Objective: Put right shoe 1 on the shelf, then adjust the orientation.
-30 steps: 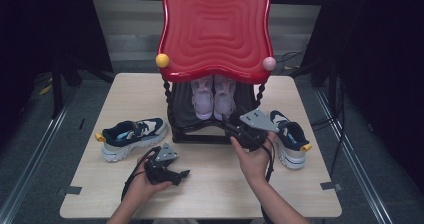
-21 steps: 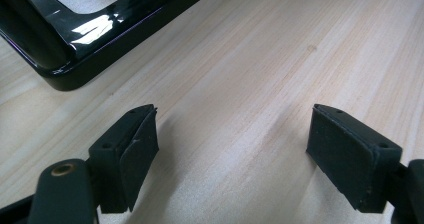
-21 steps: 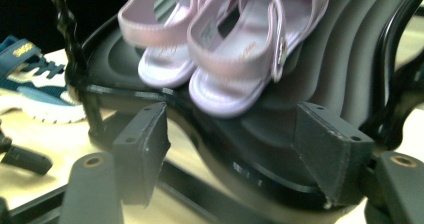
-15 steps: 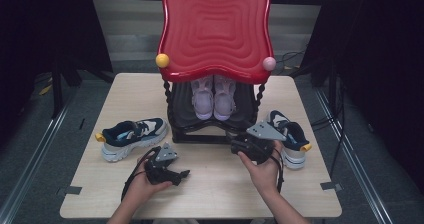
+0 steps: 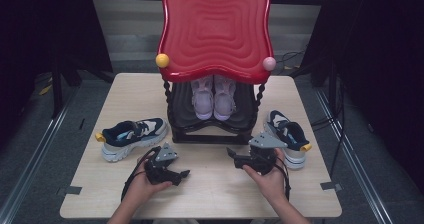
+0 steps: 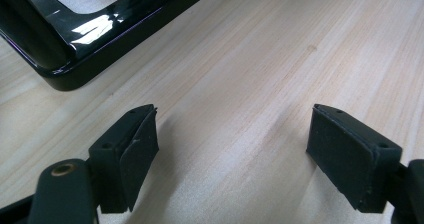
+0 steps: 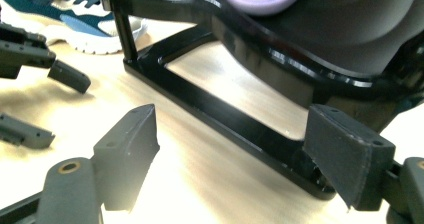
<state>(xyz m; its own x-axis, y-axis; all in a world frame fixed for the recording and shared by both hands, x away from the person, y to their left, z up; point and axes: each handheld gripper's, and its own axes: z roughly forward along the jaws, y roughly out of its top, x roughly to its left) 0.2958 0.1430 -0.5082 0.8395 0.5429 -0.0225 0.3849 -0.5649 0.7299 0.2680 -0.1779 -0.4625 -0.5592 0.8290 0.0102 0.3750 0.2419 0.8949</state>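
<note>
A black shoe rack (image 5: pixel 212 129) with a wavy red top (image 5: pixel 215 31) stands mid-table, and a pair of lilac shoes (image 5: pixel 214 96) sits on its lower shelf. One navy-and-white sneaker (image 5: pixel 132 136) lies left of the rack, another (image 5: pixel 287 136) lies right of it. My left gripper (image 5: pixel 184 176) rests open on the wood in front of the rack. In the left gripper view it (image 6: pixel 232 134) holds nothing, and the rack's base corner (image 6: pixel 75 54) is just beyond. My right gripper (image 5: pixel 232 155) is open and empty beside the right sneaker, and in its own view it (image 7: pixel 230 149) faces the rack base (image 7: pixel 225 116).
The light wooden table (image 5: pixel 210 194) has bare wood along its near edge. Yellow (image 5: pixel 162 60) and pink (image 5: pixel 269 63) balls cap the rack's posts. The right gripper view shows the left sneaker (image 7: pixel 65 14) and one of the left gripper's fingers (image 7: pixel 70 76) off to its left.
My right gripper has drawn back from the rack toward the near edge of the table. The left gripper and both sneakers have stayed put.
</note>
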